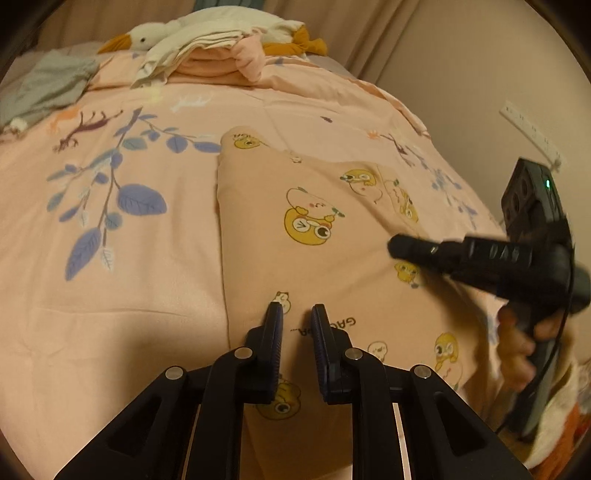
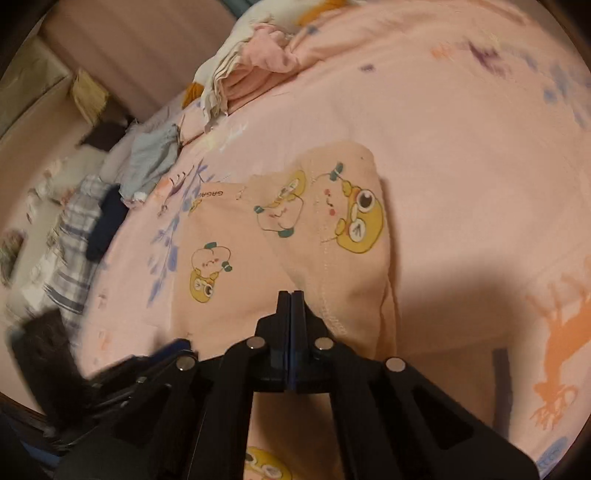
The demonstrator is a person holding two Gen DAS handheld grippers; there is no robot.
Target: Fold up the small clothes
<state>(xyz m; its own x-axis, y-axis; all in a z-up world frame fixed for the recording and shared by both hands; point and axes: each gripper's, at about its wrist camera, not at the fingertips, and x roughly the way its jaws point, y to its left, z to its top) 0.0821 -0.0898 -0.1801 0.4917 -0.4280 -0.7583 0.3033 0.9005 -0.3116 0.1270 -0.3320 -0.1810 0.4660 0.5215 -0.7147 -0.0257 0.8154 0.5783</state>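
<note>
Peach garment with yellow cartoon print (image 1: 314, 221) spread flat on pink bedspread (image 1: 129, 295), partly folded. Left gripper (image 1: 297, 314) poised above near hem, jaws narrowly parted, nothing pinched. Right gripper (image 2: 291, 299) seen fully closed over garment's stitched edge, no cloth caught between jaws. Folded clothes pile (image 1: 207, 59) stacked at far end beside plush goose (image 1: 147, 35).

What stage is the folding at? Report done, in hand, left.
Done: a stack of folded pink and cream clothes sits at the far end of the bed. In hand: the peach cartoon-duck print garment lies partly folded; the right tongs are shut, the left tongs slightly apart above it. Left: the loose grey-green garment beyond.
</note>
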